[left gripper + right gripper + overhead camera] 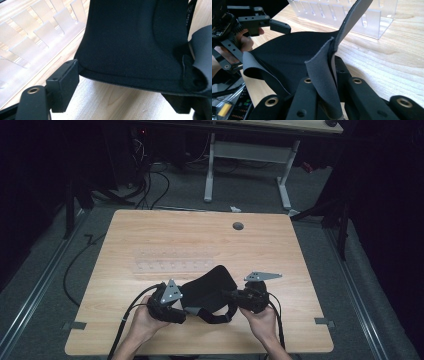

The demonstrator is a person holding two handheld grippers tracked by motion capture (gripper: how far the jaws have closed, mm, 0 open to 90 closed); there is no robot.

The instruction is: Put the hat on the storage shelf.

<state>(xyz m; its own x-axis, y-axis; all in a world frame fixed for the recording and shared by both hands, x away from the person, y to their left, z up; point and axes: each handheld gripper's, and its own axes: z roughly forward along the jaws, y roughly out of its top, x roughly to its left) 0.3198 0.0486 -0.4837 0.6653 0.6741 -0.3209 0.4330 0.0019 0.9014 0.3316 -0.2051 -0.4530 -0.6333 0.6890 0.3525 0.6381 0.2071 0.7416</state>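
The black neoprene pad (212, 287) is pinched by the right tool (235, 296) – the left tool (186, 309), spread, has yet to be clamped on its edge, the clear slotted rack (170, 265) being untouched.

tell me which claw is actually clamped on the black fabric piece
The right claw: its jaws pinch a fold of the black fabric piece. The left claw stands open, its jaws either side of the fabric's edge.
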